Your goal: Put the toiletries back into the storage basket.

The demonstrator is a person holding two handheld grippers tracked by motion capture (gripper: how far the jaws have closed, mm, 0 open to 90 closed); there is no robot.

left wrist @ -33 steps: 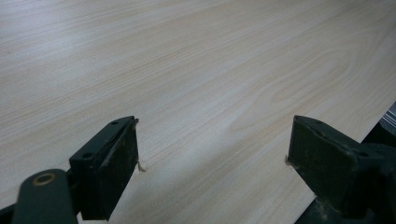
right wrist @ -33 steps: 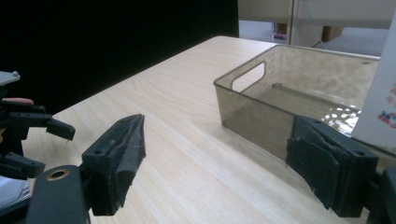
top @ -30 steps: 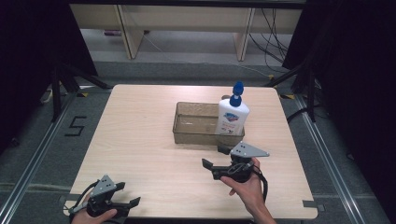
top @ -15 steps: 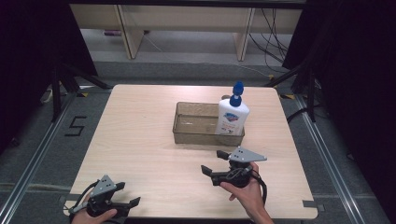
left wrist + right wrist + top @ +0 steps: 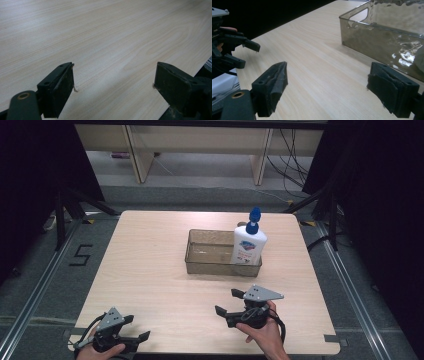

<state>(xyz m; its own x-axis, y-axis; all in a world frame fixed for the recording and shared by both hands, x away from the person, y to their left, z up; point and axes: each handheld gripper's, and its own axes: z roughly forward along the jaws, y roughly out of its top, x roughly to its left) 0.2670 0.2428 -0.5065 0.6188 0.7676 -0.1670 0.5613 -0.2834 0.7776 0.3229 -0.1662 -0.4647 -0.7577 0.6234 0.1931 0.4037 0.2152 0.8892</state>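
Nearest to me, my left hand-held gripper (image 5: pixel 131 335) sits at the near left corner of the worktop (image 5: pixel 150 270), its jaws spread wide with nothing between them; in the left gripper view bare wood runs out ahead and the worktop's edge drops away just past the right jaw. My right hand-held gripper (image 5: pixel 231 302) is over the near right part of the worktop, a little farther in, pointing left across the wood. Its jaws have just been opening and now stand wide, with nothing between them. In the right gripper view the left hand-held gripper shows farther off by the dark edge.

Between the two hand-held grippers and the tray (image 5: pixel 200 265) lies a broad band of open wood. The left half of the worktop is bare all the way to the far edge.

Farther out, one clear brownish tray stands right of centre, well apart from both hand-held grippers. One white bottle (image 5: pixel 247 247) with a blue pump top stands upright in the tray's right end. Beyond the far edge are the floor and shelf legs.

Count: two hand-held grippers, one tray, one bottle.
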